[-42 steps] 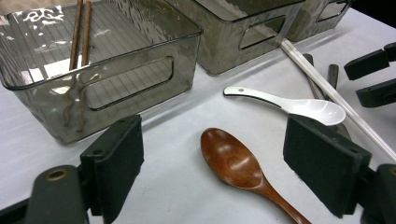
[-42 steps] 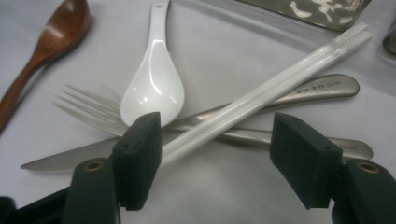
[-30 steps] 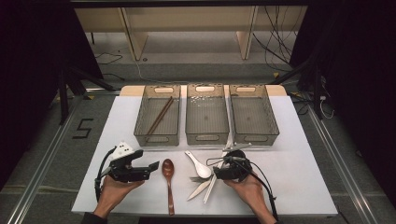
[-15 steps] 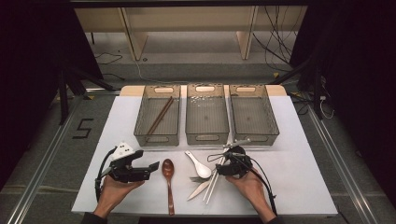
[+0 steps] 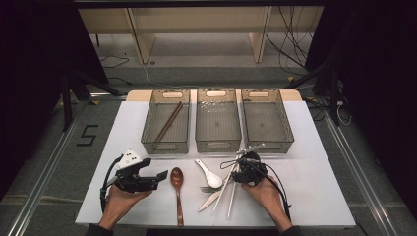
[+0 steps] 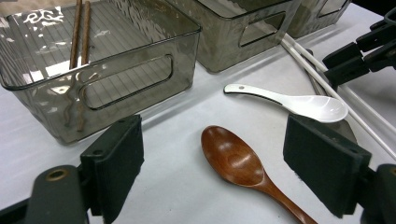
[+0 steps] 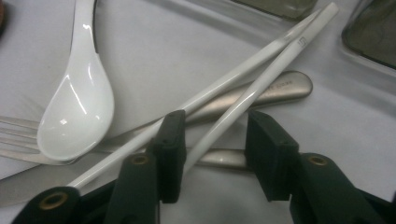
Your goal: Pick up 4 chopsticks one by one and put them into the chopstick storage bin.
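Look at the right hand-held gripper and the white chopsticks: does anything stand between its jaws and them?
Nothing visible does. The right hand-held gripper has one white chopstick between its closing jaws; the second white chopstick runs outside the left jaw, over the metal fork handle.

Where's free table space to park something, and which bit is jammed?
Bare table right of the right claw, and the strip left of the left bin. The middle bin and right bin look empty. Crowded: the white spoon, white chopsticks and fork, beside the wooden spoon.
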The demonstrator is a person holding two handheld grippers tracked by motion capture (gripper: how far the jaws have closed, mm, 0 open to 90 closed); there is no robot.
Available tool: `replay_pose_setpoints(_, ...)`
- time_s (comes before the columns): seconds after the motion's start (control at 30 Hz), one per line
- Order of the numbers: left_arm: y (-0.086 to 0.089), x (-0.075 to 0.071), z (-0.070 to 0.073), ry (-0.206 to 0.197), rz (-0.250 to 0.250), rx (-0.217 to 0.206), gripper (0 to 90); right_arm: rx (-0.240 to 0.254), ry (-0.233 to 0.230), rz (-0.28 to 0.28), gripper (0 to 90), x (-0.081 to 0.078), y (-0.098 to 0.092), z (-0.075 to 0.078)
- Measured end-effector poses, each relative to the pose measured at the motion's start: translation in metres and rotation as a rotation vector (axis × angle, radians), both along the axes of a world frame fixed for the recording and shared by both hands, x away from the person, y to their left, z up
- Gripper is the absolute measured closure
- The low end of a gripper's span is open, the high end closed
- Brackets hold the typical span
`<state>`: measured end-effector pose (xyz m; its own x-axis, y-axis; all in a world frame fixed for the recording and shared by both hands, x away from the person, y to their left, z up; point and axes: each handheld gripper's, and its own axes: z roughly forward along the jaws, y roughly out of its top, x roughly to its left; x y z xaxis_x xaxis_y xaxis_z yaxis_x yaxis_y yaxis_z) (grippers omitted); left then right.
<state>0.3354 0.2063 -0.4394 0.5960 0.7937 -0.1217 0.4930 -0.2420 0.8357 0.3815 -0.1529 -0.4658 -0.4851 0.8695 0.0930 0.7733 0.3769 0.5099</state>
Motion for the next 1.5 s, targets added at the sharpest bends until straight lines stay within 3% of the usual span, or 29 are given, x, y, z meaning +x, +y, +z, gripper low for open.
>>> replay_pose_setpoints(0.67, -0.001, 0.000, 0.000, -0.002, -0.011, 0.005, 19.7, -0.003, 0.095, 0.000, 74.5, 0.005, -0.020, 0.005)
replay_pose_setpoints(0.93, -0.001, 0.000, 0.000, -0.003, -0.017, 0.013, 19.8, -0.037, 0.123, 0.013, 74.1, 0.004, -0.022, 0.005)
replay_pose_setpoints(1.5, -0.002, 0.000, 0.000, -0.002, -0.020, 0.015, 19.8, -0.029, 0.172, -0.007, 79.9, 0.001, -0.036, 0.004)
